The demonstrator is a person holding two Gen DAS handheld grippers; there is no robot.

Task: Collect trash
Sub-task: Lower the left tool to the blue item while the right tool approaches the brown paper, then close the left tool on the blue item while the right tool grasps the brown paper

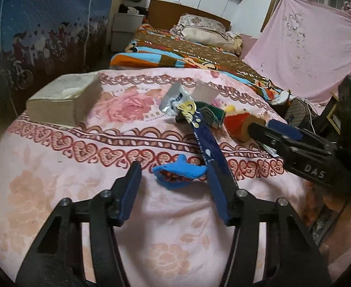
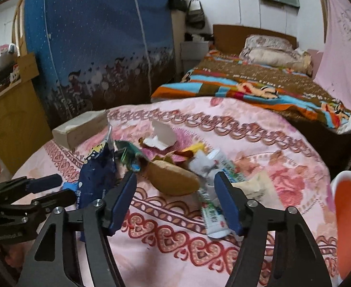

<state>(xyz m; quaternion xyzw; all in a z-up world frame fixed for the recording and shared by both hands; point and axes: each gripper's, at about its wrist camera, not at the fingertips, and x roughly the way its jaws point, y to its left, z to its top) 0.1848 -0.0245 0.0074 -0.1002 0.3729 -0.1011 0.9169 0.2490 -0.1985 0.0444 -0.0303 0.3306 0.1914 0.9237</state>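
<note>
The trash lies in a loose heap in the middle of the pink floral bedspread [image 2: 259,143]: a dark blue snack wrapper [image 1: 207,148], a silver foil packet [image 1: 175,99], a torn white carton [image 2: 162,135], a green wrapper [image 2: 127,154] and a flattened green-and-white tube [image 2: 213,211]. A tan plush toy [image 2: 175,179] rests among them, and a small blue shark toy [image 1: 179,172] lies at the near edge of the heap.

The left gripper [image 1: 175,179] hangs over the shark toy with its jaws spread; its right finger touches the blue wrapper's near end, but nothing is pinched. The right gripper [image 2: 175,186] has its jaws spread around the plush toy's near end without pressing it, the tube just beside its right finger.

The bedspread is bare towards both cameras. A tissue box [image 1: 65,98] sits well apart near the far left edge. An orange bin [image 2: 348,217] stands off the right edge. Behind are a blue fabric wardrobe [image 2: 98,47], a second bed with a striped blanket [image 2: 259,83], and a pink hanging sheet [image 1: 307,47].
</note>
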